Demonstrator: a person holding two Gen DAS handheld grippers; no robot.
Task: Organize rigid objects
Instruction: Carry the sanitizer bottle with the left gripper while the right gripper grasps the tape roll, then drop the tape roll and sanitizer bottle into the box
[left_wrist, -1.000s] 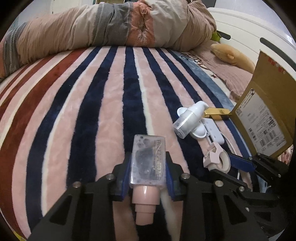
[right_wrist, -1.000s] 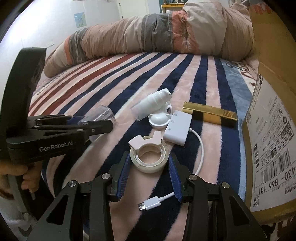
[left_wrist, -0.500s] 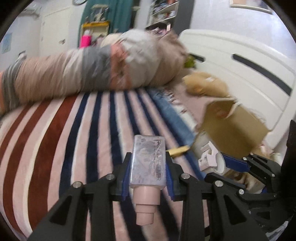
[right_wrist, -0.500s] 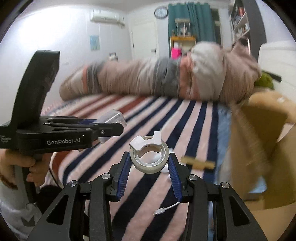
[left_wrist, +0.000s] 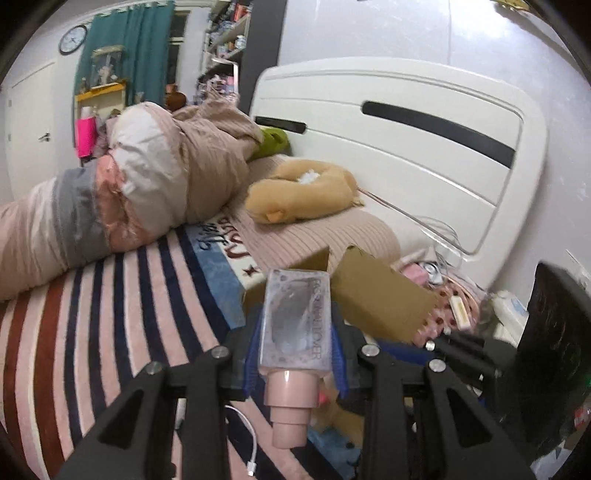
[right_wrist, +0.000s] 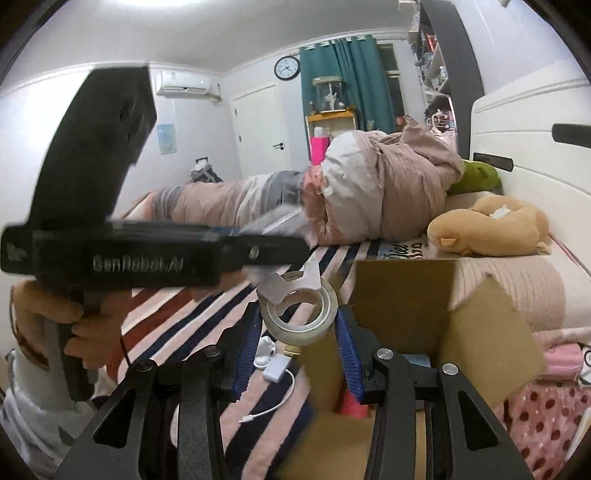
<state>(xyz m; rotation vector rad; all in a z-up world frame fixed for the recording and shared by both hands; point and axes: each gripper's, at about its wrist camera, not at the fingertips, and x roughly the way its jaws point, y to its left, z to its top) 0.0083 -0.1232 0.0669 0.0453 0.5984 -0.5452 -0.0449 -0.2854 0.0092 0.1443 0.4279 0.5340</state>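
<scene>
Left gripper (left_wrist: 295, 363): its blue pads pinch a clear bottle (left_wrist: 297, 321) by its flat sides, pink cap toward the camera, held in the air above the striped blanket (left_wrist: 110, 314).
Risk, bottle: the sides look smooth and the grip sits low on the body, so a sharp tilt over the box could let it slide out.
White cable (left_wrist: 247, 443): lies on the blanket under the left gripper; not in the way.
Right gripper (right_wrist: 299, 332): its pads squeeze a tape roll (right_wrist: 301, 314) with a white cutter on top, held just beside the open cardboard box (right_wrist: 402, 306).
Risk, tape: the round rim could pivot between the pads and drop short of the opening.
Box flaps: one flap (right_wrist: 491, 339) stands up between the grippers and the interior, and could catch either load.
Crowding: the two tools hang close together; they may knock if both go in at once.
Beyond: rolled quilt (right_wrist: 369, 192), plush toy (right_wrist: 491, 229) and white headboard (left_wrist: 406, 147), all well apart.
</scene>
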